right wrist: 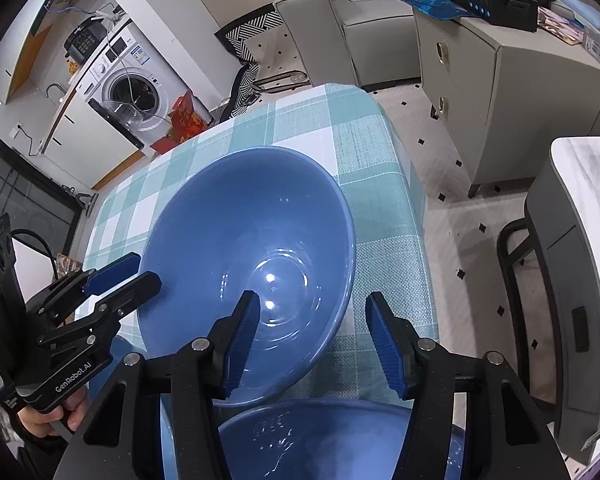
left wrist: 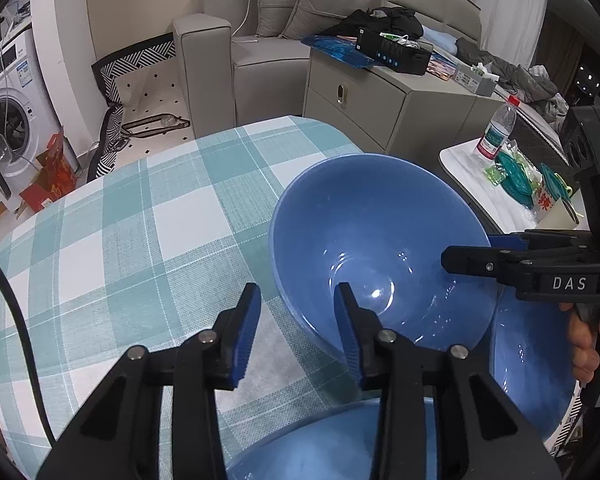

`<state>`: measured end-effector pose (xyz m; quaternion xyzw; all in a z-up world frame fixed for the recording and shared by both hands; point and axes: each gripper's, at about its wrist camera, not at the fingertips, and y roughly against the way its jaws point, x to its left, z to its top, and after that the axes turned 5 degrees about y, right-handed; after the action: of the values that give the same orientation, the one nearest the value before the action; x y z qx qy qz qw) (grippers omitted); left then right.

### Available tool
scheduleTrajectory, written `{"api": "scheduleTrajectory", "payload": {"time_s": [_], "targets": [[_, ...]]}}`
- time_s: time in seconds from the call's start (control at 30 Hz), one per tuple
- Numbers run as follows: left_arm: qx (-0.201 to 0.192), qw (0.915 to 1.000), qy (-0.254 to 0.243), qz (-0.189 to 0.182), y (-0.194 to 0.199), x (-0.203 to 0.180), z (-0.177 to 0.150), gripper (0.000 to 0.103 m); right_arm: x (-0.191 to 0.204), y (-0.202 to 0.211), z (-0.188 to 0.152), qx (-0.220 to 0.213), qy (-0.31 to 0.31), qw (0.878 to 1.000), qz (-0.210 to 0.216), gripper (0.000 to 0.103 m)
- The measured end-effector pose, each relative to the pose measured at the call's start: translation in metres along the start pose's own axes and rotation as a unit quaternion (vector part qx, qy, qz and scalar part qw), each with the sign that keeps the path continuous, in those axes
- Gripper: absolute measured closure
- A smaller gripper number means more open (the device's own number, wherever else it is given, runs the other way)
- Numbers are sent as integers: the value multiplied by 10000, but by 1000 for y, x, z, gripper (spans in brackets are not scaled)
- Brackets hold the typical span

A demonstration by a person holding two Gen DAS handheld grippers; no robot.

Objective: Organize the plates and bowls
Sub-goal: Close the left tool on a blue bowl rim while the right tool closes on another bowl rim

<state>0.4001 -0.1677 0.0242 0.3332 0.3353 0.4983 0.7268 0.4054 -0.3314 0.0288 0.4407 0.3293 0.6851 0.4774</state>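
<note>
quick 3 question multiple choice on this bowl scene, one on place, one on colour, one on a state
1. Where does the big bowl stand?
A. on the checked cloth
B. on the sofa
C. on the washing machine

2. What colour is the bowl?
A. white
B. blue
C. green

3. How does the left gripper stand to the bowl?
A. both fingers inside it
B. well clear of it, over the floor
C. straddling its wall, not yet pressing on it

Answers:
1 A, the bowl's base sits on the teal and white checks.
2 B, it is blue inside and out in both views.
3 C, one blue pad is inside the bowl and the other is over the cloth, with a gap on each side of the wall.
</note>
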Motion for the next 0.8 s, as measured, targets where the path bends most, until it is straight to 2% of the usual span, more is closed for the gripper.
{"api": "scheduleTrajectory", "payload": {"time_s": [0.33, 0.63, 0.8], "targets": [[55, 10000, -46, -17, -4, -2, -1, 84, 5, -6, -1, 80, 94, 9999, -36, 66], [40, 9999, -127, 50, -1, -3, -2, 85, 6, -6, -2, 113, 180, 9995, -252, 76], [33, 9998, -150, 90, 1, -4, -2, 85, 4, -6, -3, 168, 153, 9995, -232, 80]]}}
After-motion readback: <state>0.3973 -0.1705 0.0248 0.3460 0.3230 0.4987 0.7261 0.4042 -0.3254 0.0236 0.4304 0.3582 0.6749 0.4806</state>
